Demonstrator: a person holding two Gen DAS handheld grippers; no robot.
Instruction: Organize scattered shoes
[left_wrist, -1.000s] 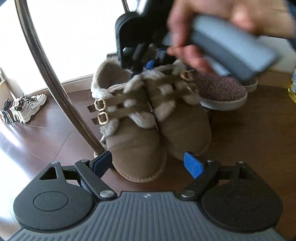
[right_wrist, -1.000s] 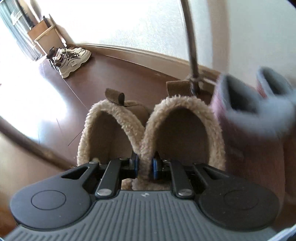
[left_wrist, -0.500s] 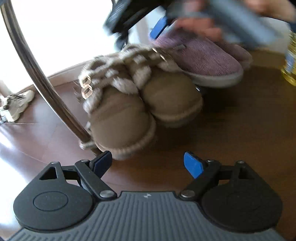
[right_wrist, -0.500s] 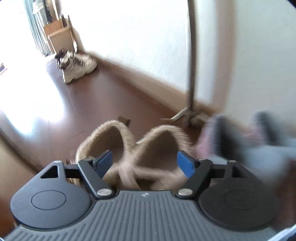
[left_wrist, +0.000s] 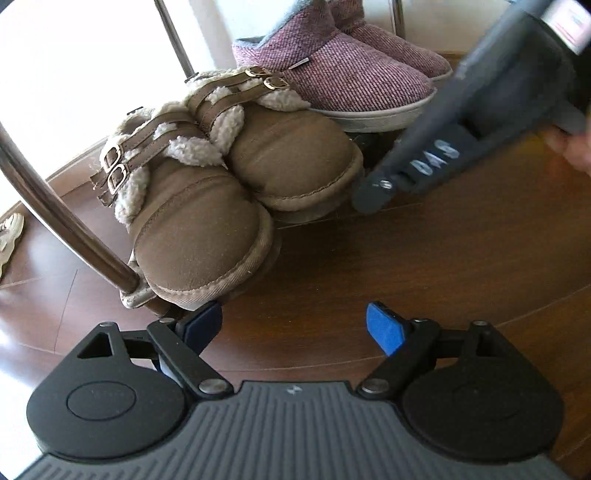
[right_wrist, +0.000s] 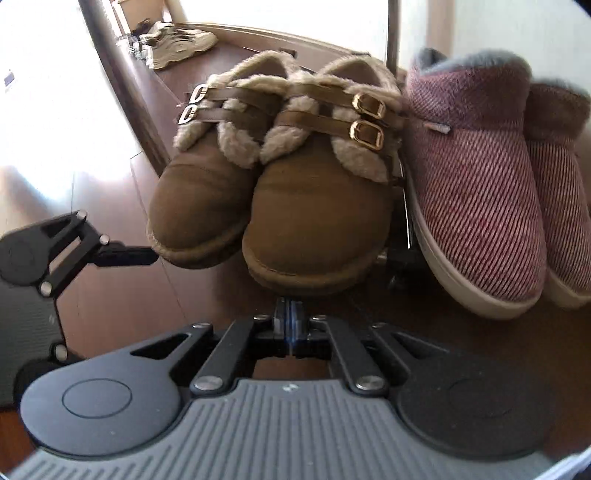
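Left wrist view: the left gripper (left_wrist: 293, 325) hangs with its blue-padded fingers spread wide, empty, just in front of the brown fleece-lined boots (left_wrist: 229, 184). That pair stands side by side, toes touching, on the dark wooden floor (left_wrist: 424, 266) beside a chrome pole (left_wrist: 62, 218). Purple knitted slippers (right_wrist: 476, 184) sit just beside the boots. The right gripper (right_wrist: 291, 321) has its fingers pressed together on nothing, near the toe of one boot. A pale sneaker (right_wrist: 177, 44) lies well apart by the wall.
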